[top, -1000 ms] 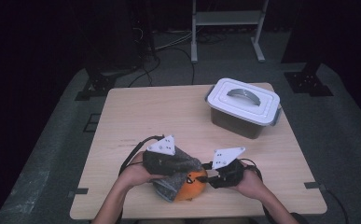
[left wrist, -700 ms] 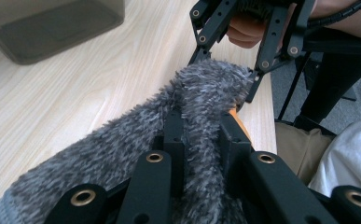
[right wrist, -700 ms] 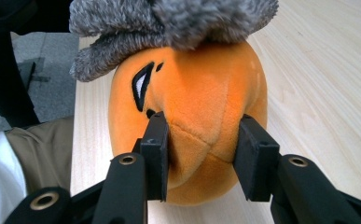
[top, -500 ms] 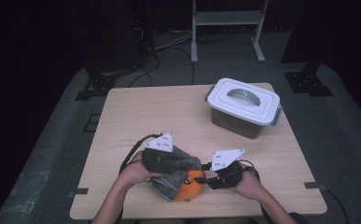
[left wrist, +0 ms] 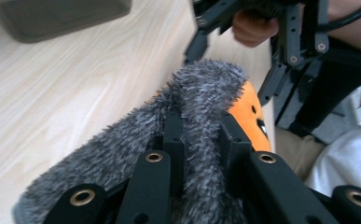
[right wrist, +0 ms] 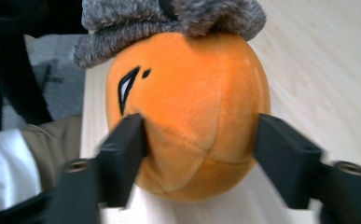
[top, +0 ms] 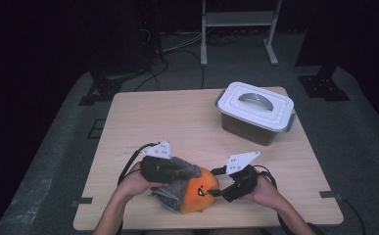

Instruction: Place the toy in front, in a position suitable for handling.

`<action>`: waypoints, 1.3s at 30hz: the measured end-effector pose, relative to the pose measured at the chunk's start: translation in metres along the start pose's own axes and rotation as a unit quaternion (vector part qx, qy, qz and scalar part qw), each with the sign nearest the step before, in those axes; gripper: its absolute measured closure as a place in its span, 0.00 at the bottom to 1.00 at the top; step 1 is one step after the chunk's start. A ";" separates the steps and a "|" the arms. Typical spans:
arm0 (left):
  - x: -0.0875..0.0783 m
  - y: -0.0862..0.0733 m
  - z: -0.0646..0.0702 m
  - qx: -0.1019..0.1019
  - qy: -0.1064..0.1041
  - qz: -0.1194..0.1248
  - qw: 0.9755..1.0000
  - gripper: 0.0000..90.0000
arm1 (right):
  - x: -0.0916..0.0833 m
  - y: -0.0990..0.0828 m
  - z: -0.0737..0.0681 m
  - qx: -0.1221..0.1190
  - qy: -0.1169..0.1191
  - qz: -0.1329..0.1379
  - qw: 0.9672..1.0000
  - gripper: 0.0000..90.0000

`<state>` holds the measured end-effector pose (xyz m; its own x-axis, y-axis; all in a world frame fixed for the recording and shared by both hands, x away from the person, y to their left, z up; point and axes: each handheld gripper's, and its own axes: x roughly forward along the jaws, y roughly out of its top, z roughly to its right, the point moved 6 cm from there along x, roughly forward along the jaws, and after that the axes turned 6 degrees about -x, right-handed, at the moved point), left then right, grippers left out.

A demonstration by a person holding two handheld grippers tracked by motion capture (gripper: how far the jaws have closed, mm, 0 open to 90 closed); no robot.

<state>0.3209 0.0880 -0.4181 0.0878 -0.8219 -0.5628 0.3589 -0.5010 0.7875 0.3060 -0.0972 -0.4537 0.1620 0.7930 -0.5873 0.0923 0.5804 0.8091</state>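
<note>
Left tongs point(left wrist: 201, 135) are clamped tight on a ridge of grey fur on the plush toy point(top: 192, 188), and the fur swallows the tips of the jaws. Right tongs point(right wrist: 201, 144) have just been opening: their jaws now stand wide on either side of the toy's orange head, which sits between them, though blur makes any contact hard to judge. The toy lies at the near edge of the worktop point(top: 177, 122), between the two hands, its grey body partly covered by the left hand point(top: 140, 178). Far right on the worktop stands a lidded white box point(top: 255, 110), well apart.
</note>
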 end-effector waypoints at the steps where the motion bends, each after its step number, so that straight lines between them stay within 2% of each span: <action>1: 0.001 0.000 0.001 0.002 -0.002 0.000 1.000 0.85 | 0.001 -0.001 0.000 0.001 0.005 -0.003 1.000 0.29; 6: 0.004 0.001 0.006 0.007 -0.014 -0.005 1.000 0.85 | 0.007 0.001 -0.002 0.009 0.019 0.002 1.000 0.24; 7: 0.005 0.001 0.006 0.006 -0.013 -0.005 1.000 0.85 | 0.009 0.001 -0.003 0.009 0.018 0.001 1.000 0.25; 8: 0.006 0.002 0.005 0.008 -0.011 -0.005 1.000 0.85 | 0.011 0.001 -0.003 0.009 0.015 -0.001 1.000 0.31; 9: 0.006 0.003 0.005 0.007 -0.010 -0.003 1.000 0.85 | 0.011 0.001 -0.003 0.002 0.011 -0.006 1.000 0.42; 10: 0.006 0.004 0.004 0.009 -0.009 -0.003 1.000 0.85 | 0.010 0.001 -0.003 -0.011 0.004 -0.006 1.000 0.49; 12: 0.003 0.009 0.003 0.011 -0.007 0.003 1.000 0.85 | 0.007 0.003 -0.002 -0.025 -0.006 0.000 1.000 0.56; 19: 0.000 0.035 0.009 0.038 0.005 0.005 0.999 0.85 | 0.000 0.019 0.008 -0.071 -0.043 0.017 0.996 0.58; 20: 0.002 0.037 0.008 0.043 0.006 0.000 0.999 0.85 | 0.001 0.020 0.008 -0.076 -0.043 0.018 0.996 0.57; 23: 0.011 0.033 0.006 0.043 0.010 -0.020 0.999 0.85 | 0.007 0.013 0.006 -0.079 -0.024 0.009 0.997 0.57; 26: 0.014 0.028 0.004 0.038 0.008 -0.020 0.999 0.85 | 0.004 0.003 0.008 -0.076 -0.017 0.007 0.997 0.57; 27: 0.013 0.024 0.004 0.030 0.006 -0.018 0.999 0.85 | 0.003 0.000 0.009 -0.074 -0.015 0.006 0.997 0.56; 32: 0.004 0.012 -0.006 0.012 0.013 -0.011 1.000 0.84 | -0.006 -0.018 0.013 -0.061 -0.009 -0.008 0.998 0.53; 36: -0.004 0.003 -0.012 -0.005 0.017 -0.003 1.000 0.84 | -0.007 -0.020 0.015 -0.039 -0.004 -0.007 0.999 0.47; 39: -0.003 -0.002 -0.011 -0.008 0.016 -0.004 1.000 0.85 | -0.007 -0.017 0.016 -0.012 0.005 -0.009 1.000 0.36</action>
<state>0.3298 0.0949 -0.4208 0.1133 -0.8085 -0.5775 0.3744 -0.5037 0.7786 0.3192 -0.1152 -0.4629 0.1499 0.7846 -0.6017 0.0706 0.5985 0.7980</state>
